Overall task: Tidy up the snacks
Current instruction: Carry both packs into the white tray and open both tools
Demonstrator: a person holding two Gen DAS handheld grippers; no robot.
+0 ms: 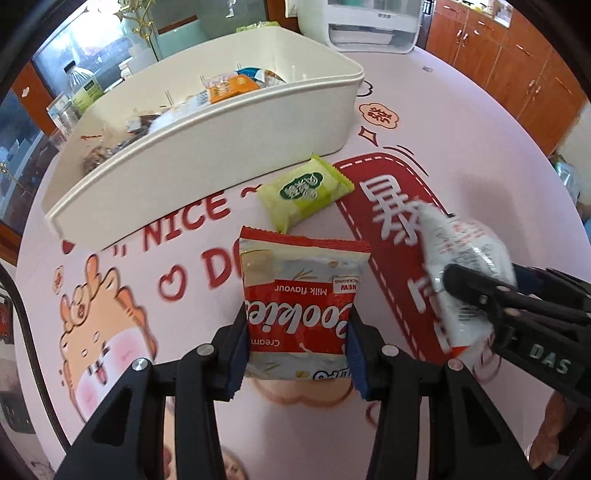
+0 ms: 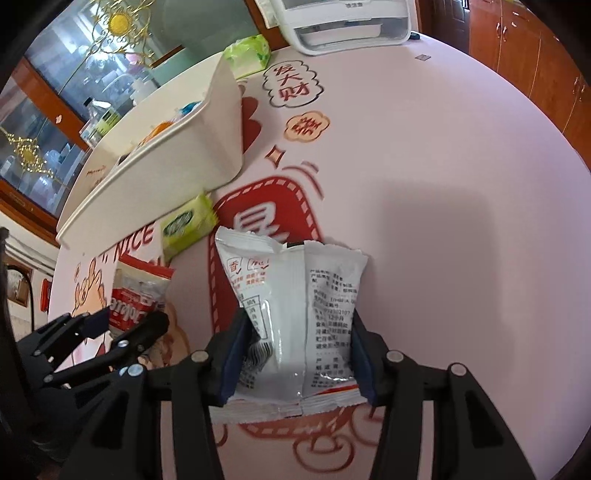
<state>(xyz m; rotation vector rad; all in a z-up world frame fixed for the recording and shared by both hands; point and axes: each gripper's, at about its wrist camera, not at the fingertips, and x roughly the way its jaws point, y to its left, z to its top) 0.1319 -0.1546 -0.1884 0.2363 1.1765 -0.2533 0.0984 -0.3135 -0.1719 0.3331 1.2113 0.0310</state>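
The red cookie packet [image 1: 303,295] carried "Milk flavour", "NEW" and "Cream". The pink tablecloth [image 1: 461,129] showed "NICE" in red and, in the right wrist view, "发大财". The right gripper [image 1: 480,291] bore "DAS".

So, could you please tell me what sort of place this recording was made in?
Most likely a home dining room or kitchen: a round table under a pink cartoon tablecloth, brown wooden cabinets, a glass-fronted display cabinet, and a white countertop appliance.
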